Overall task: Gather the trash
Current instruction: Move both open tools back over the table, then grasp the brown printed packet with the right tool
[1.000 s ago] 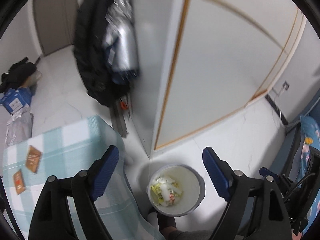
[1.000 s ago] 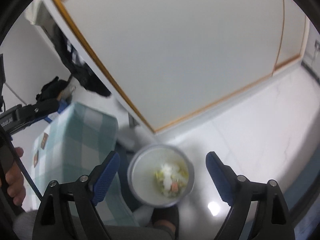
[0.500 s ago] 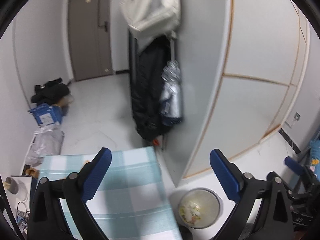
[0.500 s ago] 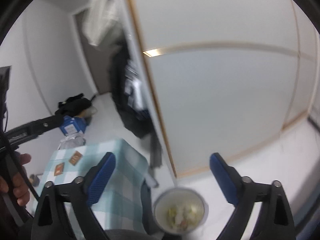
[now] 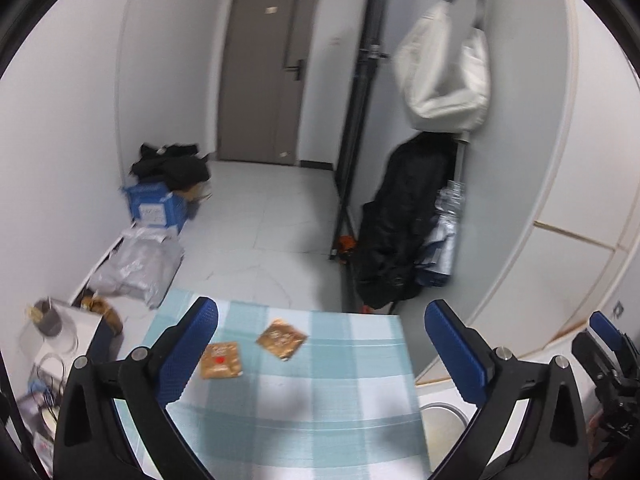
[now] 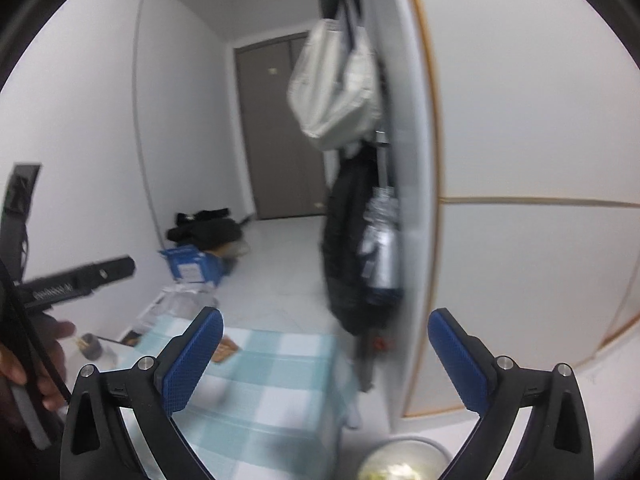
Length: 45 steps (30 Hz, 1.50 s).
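Two brown snack wrappers lie on the teal checked tablecloth [image 5: 320, 400]: one with a red mark [image 5: 221, 359] and one tilted [image 5: 281, 338]. My left gripper [image 5: 320, 344] is open and empty above the table, the wrappers between and just ahead of its fingers. My right gripper [image 6: 325, 356] is open and empty, further right over the table's edge; one wrapper [image 6: 225, 350] shows by its left finger. The white trash bin [image 6: 400, 460] with scraps stands on the floor right of the table, also in the left wrist view [image 5: 442, 424].
A coat rack with a black coat [image 5: 400, 232] and a white bag [image 5: 444, 76] stands past the table. A blue box [image 5: 154, 208], black clothes and a grey bag [image 5: 136, 264] lie by the left wall. A side shelf with a jar [image 5: 48, 320] is at left. White cabinet [image 6: 520, 200] at right.
Both grippers have tilted up from the trash bin on the floor and swung left toward the table. The bin slid to the bottom edge and the two wrappers came into view.
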Available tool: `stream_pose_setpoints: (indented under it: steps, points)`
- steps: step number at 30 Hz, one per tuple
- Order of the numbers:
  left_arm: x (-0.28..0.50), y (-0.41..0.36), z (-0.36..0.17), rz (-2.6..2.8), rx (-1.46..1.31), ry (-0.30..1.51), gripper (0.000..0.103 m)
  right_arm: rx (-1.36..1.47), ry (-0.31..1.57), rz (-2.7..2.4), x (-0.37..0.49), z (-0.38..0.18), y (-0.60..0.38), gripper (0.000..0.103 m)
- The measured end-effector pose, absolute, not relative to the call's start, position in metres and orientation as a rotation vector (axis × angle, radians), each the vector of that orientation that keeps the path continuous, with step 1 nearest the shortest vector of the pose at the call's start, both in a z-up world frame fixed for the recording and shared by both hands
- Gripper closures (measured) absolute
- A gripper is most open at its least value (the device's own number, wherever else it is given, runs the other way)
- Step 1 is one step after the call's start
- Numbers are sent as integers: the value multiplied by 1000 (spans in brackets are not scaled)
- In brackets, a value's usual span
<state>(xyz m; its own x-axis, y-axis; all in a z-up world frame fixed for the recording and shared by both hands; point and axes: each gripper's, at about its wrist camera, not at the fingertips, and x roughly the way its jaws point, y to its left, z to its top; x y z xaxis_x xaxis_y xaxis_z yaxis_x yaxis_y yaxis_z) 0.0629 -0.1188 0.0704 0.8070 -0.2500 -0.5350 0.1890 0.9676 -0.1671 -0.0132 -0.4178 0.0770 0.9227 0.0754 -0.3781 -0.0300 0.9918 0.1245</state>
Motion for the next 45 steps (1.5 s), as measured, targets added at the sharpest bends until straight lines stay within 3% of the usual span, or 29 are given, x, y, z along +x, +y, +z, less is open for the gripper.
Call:
stream_pose_setpoints:
  steps: [7, 25, 38, 45]
  points:
    - [73, -70, 60, -177, -199, 570, 2, 75, 395, 161, 13, 78, -370, 0]
    - [131, 8, -6, -88, -330, 799, 2, -20, 615, 400, 129, 14, -271, 0]
    - [156, 37, -18, -34, -373, 884, 2, -283, 900, 594, 235, -103, -209, 2]
    - [168, 41, -30, -17, -372, 933, 2, -339, 976, 584, 261, -148, -205, 11]
